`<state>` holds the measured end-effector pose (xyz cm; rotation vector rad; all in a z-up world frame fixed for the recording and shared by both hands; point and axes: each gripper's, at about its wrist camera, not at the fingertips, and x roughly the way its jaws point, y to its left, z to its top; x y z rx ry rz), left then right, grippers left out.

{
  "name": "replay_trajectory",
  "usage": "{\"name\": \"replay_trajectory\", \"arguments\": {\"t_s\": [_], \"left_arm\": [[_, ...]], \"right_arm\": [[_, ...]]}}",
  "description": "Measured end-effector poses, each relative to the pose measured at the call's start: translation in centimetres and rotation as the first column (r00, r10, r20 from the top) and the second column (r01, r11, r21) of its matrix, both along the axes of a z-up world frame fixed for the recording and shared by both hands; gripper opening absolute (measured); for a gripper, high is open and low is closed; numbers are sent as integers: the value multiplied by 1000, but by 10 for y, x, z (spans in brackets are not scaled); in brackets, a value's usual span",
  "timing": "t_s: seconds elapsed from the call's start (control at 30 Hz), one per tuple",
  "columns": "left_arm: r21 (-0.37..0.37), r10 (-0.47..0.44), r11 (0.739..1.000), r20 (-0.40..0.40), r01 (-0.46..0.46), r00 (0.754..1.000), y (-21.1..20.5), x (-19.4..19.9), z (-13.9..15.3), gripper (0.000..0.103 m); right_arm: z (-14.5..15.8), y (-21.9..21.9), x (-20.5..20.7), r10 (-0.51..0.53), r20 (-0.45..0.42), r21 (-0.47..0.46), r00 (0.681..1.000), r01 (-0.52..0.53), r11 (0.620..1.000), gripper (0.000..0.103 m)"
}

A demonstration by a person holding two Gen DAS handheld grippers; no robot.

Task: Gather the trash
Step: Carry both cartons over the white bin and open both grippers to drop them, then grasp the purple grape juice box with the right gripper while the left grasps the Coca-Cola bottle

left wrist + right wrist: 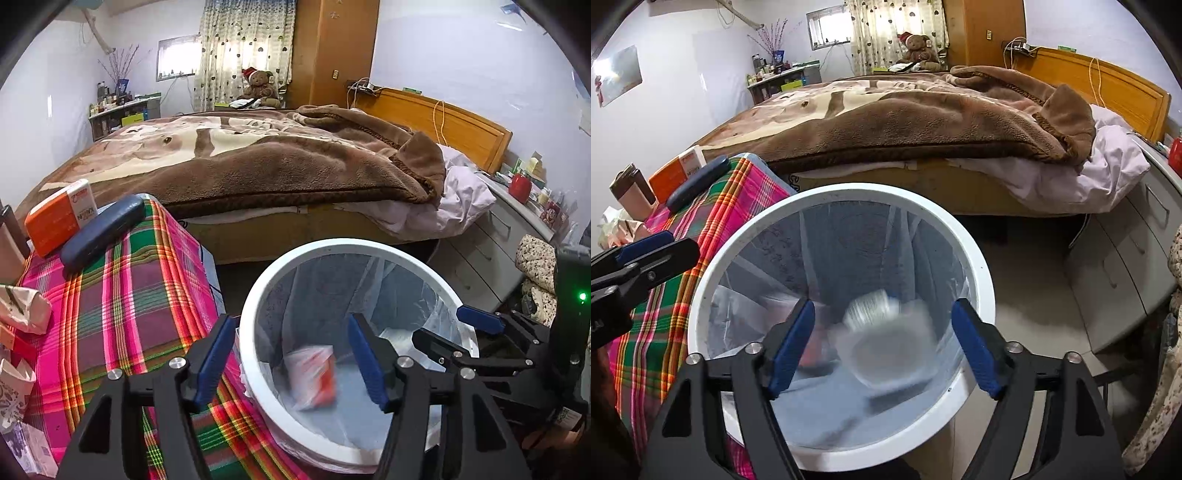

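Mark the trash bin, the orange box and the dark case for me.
trash bin [983,266], right wrist view, on its white rim.
orange box [55,221], left wrist view, on its orange face.
dark case [101,230], left wrist view, mid-body on the plaid cloth.

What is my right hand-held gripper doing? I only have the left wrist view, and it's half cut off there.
Observer: The right hand-held gripper hangs open over the bin, and its fingers press on nothing.
Operator: Anything in there besides the orange-and-white packet?
Observer: Yes, a blurred clear plastic container shows inside the bin, below that gripper.
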<state>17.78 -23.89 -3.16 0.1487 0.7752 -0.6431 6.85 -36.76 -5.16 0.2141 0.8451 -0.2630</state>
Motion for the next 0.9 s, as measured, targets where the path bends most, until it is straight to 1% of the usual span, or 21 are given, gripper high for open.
{"name": "replay_trajectory", "arguments": {"t_s": [0.1,0.23,0.4,0.53,0.73,0.9], "left_arm": [[-4,15,1000,7,-15,1000,7,-2,3,64],[-2,49,999,10,-49,999,26,-7,8,64],[-3,100,995,28,-100,995,61,-21,14,64],[-26,139,990,41,-138,989,88,-33,21,64],[-65,233,971,57,-230,971,144,-51,27,64],[-68,315,948,107,-310,943,194,-64,36,66]], "right_arm": [[2,0,-2,-4,2,0,1000,4,1000,78],[11,6,-7,-2,30,-7,1000,2,1000,78],[21,23,-10,6,63,-16,998,-5,1000,78],[30,37,-13,18,100,-11,995,-17,1000,78],[41,68,-15,76,152,-3,985,-77,997,78],[47,101,-11,158,181,5,971,-161,987,78]]}}
